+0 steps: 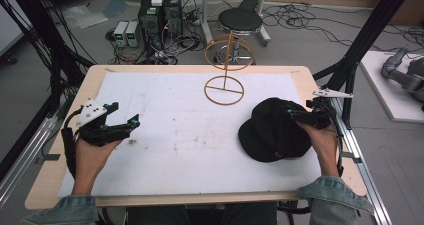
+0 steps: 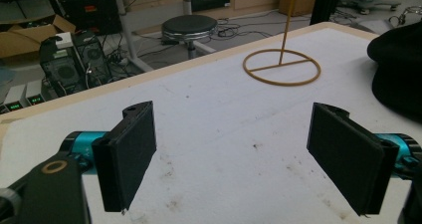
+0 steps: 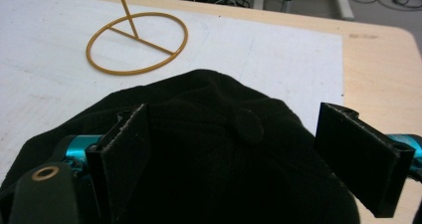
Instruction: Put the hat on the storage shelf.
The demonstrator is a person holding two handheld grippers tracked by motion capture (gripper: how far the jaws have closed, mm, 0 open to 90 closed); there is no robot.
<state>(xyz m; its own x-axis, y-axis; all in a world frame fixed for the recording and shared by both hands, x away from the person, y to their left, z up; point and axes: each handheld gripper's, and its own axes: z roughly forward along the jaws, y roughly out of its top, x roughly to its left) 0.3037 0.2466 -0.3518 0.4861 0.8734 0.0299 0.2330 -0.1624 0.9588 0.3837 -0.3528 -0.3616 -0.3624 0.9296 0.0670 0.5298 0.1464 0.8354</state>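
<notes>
A black cap (image 1: 272, 131) lies on the white mat (image 1: 170, 135) at the right side of the table. My right gripper (image 1: 294, 115) hovers at its right edge, open. In the right gripper view the two jaws stand wide apart over the cap's crown (image 3: 209, 109), its top button (image 3: 247, 125) between them. A gold wire stand (image 1: 224, 89), with a ring base and a thin upright post, rests at the back centre of the mat. My left gripper (image 1: 123, 115) is held open above the mat's left side, nothing between its jaws. Ahead of it are the stand's base (image 2: 281, 67) and the cap (image 2: 398, 69).
The wooden table edge (image 1: 60, 150) frames the mat. Black frame posts (image 1: 367, 35) rise at both back corners, and a metal rail (image 1: 362, 160) runs along the right side. Behind the table are a stool (image 1: 240, 20) and computer boxes (image 1: 160, 15) on the floor.
</notes>
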